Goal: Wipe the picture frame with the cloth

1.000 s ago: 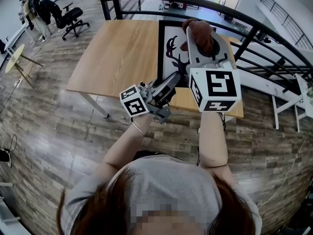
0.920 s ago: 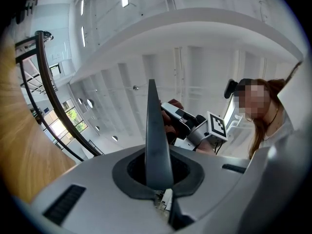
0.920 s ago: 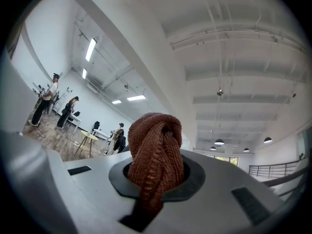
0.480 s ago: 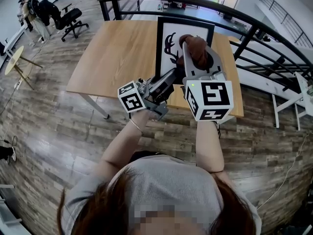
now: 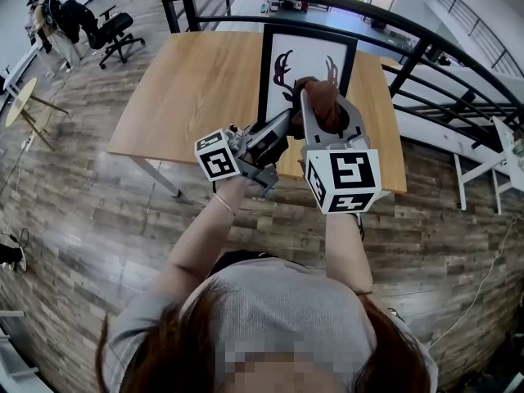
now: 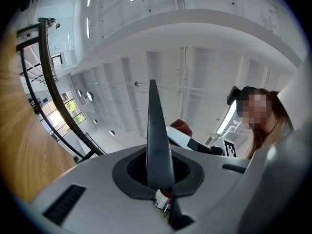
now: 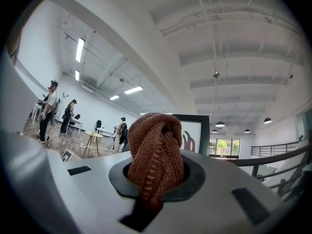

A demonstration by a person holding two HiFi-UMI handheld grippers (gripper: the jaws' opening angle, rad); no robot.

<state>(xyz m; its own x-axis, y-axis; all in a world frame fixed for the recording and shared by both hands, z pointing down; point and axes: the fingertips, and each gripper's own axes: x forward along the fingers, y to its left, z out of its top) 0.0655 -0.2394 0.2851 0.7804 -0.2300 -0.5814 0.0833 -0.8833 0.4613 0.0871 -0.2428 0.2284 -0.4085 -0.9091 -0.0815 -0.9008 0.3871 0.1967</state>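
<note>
Your left gripper (image 5: 281, 129) is clamped tight on the picture frame (image 5: 304, 54), low on its left side. In the left gripper view the frame (image 6: 157, 135) shows edge-on between the jaws, a thin dark blade. It stands upright on the wooden table (image 5: 196, 80), at 12 o'clock from your hands, with its deer print facing you.

Your right gripper (image 5: 326, 109) is closed on the rust-brown cloth (image 5: 318, 95) (bunched into a knot between the jaws), at 3 o'clock of the left gripper and in front of the lower part of the print. In the right gripper view the frame (image 7: 195, 130) rises just behind the cloth at 1 o'clock; whether they touch cannot be told. A black railing (image 5: 409, 31) curves past the table at 2 o'clock.
</note>
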